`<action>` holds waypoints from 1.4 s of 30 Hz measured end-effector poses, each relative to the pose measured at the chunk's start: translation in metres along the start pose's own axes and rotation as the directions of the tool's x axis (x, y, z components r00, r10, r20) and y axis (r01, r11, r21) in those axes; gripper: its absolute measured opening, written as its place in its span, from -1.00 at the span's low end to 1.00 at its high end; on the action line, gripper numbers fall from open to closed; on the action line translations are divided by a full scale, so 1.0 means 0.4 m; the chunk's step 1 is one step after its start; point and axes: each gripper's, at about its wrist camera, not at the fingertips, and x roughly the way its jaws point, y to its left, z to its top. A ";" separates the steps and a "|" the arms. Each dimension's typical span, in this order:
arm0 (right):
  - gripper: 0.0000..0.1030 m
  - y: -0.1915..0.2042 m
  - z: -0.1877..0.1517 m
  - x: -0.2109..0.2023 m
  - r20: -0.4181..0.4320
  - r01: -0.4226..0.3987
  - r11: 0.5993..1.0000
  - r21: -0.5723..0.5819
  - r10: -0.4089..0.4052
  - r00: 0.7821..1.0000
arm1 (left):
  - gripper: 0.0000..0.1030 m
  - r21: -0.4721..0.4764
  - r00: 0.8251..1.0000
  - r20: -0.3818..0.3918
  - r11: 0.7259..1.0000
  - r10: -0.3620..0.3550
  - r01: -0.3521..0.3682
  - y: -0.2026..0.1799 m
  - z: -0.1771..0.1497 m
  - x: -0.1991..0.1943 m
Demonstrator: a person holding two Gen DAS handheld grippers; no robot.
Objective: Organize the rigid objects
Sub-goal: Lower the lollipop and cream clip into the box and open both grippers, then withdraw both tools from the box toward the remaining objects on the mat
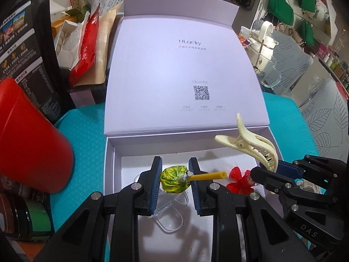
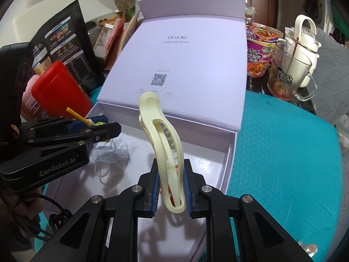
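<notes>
My left gripper (image 1: 175, 175) is shut on a lollipop (image 1: 173, 176) in a green and yellow wrapper, its yellow stick (image 1: 209, 175) poking out to the right. It hangs over the open white box (image 1: 110, 168), above clear plastic clips (image 1: 170, 218) on the box floor. A red bow-shaped clip (image 1: 238, 180) lies in the box to the right. My right gripper (image 2: 170, 185) is shut on a cream hair claw clip (image 2: 159, 135) that stands upright over the box (image 2: 229, 163). The left gripper (image 2: 96, 128) shows at the left of the right wrist view.
The box lid (image 1: 185, 69) stands open behind the tray. A red container (image 1: 28, 144) is on the left of the teal mat (image 2: 283, 152). A glass mug (image 2: 290, 76), a white kettle (image 2: 305, 35) and a noodle cup (image 2: 259, 50) stand at the back right. Bags and packets crowd the back left.
</notes>
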 end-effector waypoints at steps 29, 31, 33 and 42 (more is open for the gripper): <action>-0.37 0.023 0.004 -0.139 0.057 0.041 0.999 -0.024 -0.040 0.998 | -0.50 -0.014 0.996 0.021 0.996 0.085 -0.084 -0.051 0.035 -0.106; -0.37 0.024 0.005 -0.162 0.069 0.042 0.999 -0.026 -0.040 0.997 | -0.50 -0.015 0.995 0.034 0.996 0.090 -0.090 -0.051 0.034 -0.130; -0.37 0.026 0.008 -0.185 0.082 0.041 0.999 -0.028 -0.039 0.996 | -0.50 -0.014 0.994 0.049 0.996 0.093 -0.093 -0.058 0.035 -0.157; -0.37 0.042 0.018 -0.295 0.144 0.046 0.998 -0.040 -0.040 0.989 | -0.50 -0.018 0.986 0.125 0.994 0.112 -0.111 -0.089 0.049 -0.285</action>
